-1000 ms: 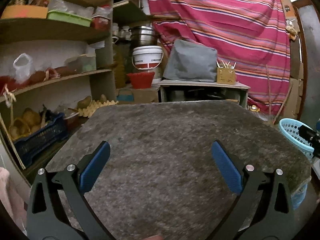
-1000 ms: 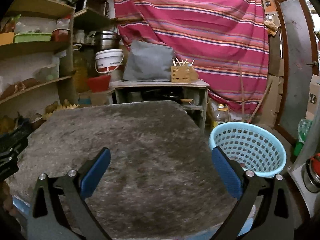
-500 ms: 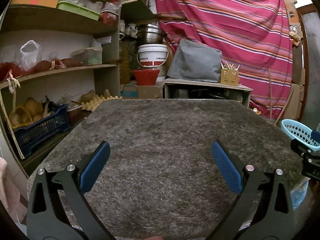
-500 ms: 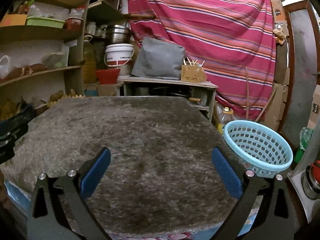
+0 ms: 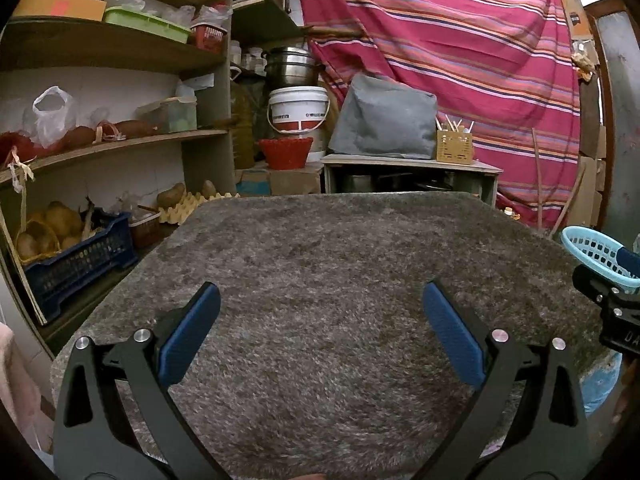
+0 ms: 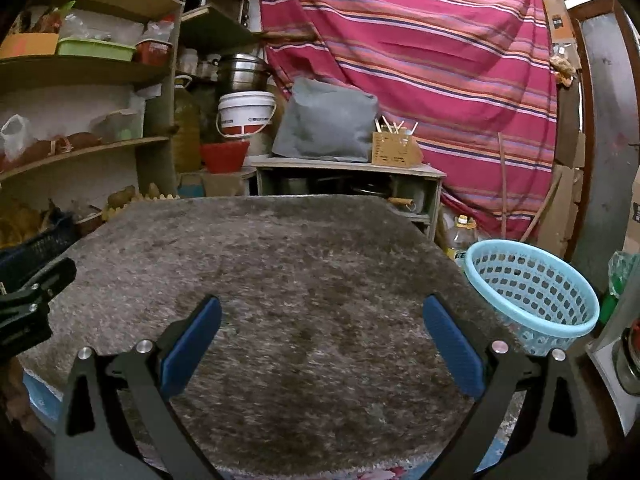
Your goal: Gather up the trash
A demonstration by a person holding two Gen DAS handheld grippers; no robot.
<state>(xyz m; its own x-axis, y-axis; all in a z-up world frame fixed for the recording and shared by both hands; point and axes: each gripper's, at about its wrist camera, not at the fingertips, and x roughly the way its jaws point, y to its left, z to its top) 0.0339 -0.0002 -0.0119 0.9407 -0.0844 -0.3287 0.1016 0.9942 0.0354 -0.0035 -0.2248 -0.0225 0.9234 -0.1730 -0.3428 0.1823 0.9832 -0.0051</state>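
Note:
A grey shaggy mat covers the table point(image 5: 328, 248) point(image 6: 280, 248), and I see no trash on it in either view. My left gripper point(image 5: 320, 312) hangs open over the mat's near part with nothing between its blue pads. My right gripper point(image 6: 320, 316) is open too, also holding nothing. A light blue perforated basket point(image 6: 532, 292) stands off the table's right edge, to the right of my right gripper; its rim point(image 5: 592, 248) shows at the right edge of the left wrist view. Each gripper's black body shows in the other's view.
Wooden shelves point(image 5: 112, 144) with bags, boxes and a blue crate point(image 5: 76, 264) of produce stand on the left. Behind the table is a low cabinet point(image 5: 412, 172) with a grey cover, a white bucket point(image 5: 298, 110) and a red bowl. A striped red cloth point(image 6: 420, 52) hangs at the back.
Both cameras have tilted up and pulled back a little, so the table's far edge sits lower in view. Both grippers stay open.

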